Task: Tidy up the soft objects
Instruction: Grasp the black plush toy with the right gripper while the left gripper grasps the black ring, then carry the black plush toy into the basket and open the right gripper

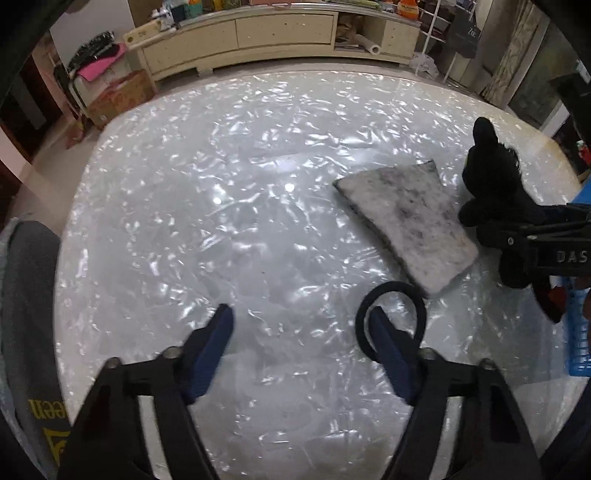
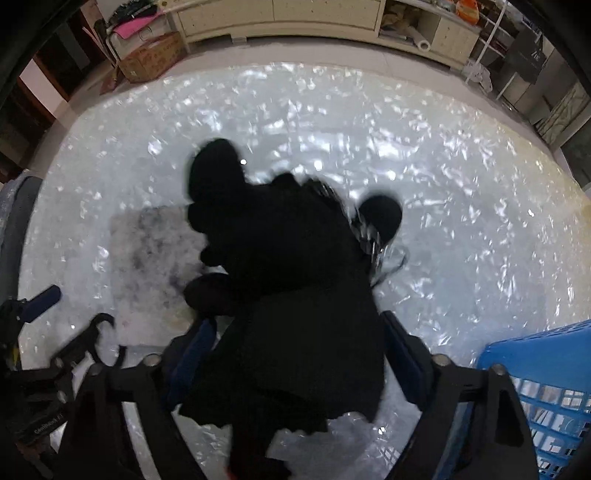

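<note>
Left wrist view is looking steeply down on a wide table [image 1: 184, 229] wrapped in crinkled clear plastic, and that sheet is taking up nearly everything below the two grippers. A long cream cabinet [image 1: 258, 33] is standing beyond the table's far edge, with a cardboard box [image 1: 122, 96] on the floor off the far left corner. A blue plastic basket [image 2: 546, 384] is sitting at the table's right edge, just beside the right gripper.

The right gripper [image 2: 295, 354] is pointing almost straight down with a black plush toy [image 2: 288, 266] filling the gap between its blue pads; the fingers are sitting against the toy's sides, grasping it, though the picture is blurred. The toy's limbs are hanging over the surface toward the right edge, part of it covering the near corner of a grey felt pad [image 1: 406, 225] that is lying flat on the right half of the table.

The left gripper [image 1: 303, 350] is tilting down over the near middle of the table, its jaws spread and holding nothing. A black hair tie [image 1: 419, 306] is lying on the surface, looped around its right-hand fingertip, just beside the pad's near corner. A grey sleeve is showing at the near left edge.
</note>
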A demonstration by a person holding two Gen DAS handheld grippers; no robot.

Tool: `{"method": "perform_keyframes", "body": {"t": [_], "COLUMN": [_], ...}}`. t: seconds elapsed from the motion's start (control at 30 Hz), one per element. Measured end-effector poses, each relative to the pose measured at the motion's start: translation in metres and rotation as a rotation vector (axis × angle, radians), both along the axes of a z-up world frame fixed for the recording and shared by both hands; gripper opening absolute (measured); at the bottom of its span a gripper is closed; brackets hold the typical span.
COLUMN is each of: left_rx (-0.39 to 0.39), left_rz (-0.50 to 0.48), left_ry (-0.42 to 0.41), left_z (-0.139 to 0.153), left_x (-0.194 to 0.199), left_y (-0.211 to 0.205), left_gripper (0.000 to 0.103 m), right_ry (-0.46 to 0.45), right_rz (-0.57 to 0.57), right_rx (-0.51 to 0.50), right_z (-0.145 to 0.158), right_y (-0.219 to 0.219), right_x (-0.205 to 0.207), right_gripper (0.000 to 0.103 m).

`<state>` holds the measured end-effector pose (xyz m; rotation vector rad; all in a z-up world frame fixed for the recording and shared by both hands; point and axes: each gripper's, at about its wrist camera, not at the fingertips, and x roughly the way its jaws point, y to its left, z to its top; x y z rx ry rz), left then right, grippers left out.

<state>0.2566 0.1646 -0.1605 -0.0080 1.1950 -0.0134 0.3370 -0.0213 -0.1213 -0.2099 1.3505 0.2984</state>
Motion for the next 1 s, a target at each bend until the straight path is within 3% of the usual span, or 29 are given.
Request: {"method": "perform_keyframes", "body": {"t": [0.07,0.13,0.2,0.27,0.47,0.6,1.0], "left_rx": [-0.006,-0.02,-0.05,-0.083,-0.17,-0.179,-0.183], "left_rz": [-0.015,-0.027,-0.038,-0.046,-0.057,-0.044,-0.066], "left_ry": [-0.012,-0.012,-0.013,-0.011,-0.01,-0.027,-0.124], "left_z": [0.002,0.003,0.004,0.005,0.007,0.018,0.089], "left_x": [-0.001,-0.003,-0.005,-0.007,-0.027,-0.045,-0.097], "left_y": [-0.002,-0.004,-0.005,-0.006,-0.014,-0.017,-0.046], "left_gripper": [0.051,0.03,0.016,0.004,0.003,0.003,0.003], "right_ry": [-0.021,-0.027,-0.035,-0.035,-0.03,-0.026,-0.138], "right_rz": [0.004,0.005,0.006,0.007,0.015,0.027,0.14], "right_rx": [-0.007,-0.003,0.003,0.007,0.024,0.039,0.088], "right_z": [0.0,0.002,0.004,0.005,0.012,0.02,0.095], "right_y": [0.002,0.002,0.003,0.001,-0.012,-0.021,-0.064], "right_x": [0.0,-0.001,-0.003,-0.006,-0.026,-0.052,-0.141], "right_gripper": [0.078,0.064,0.055,0.051,0.047,0.047,0.047]}}
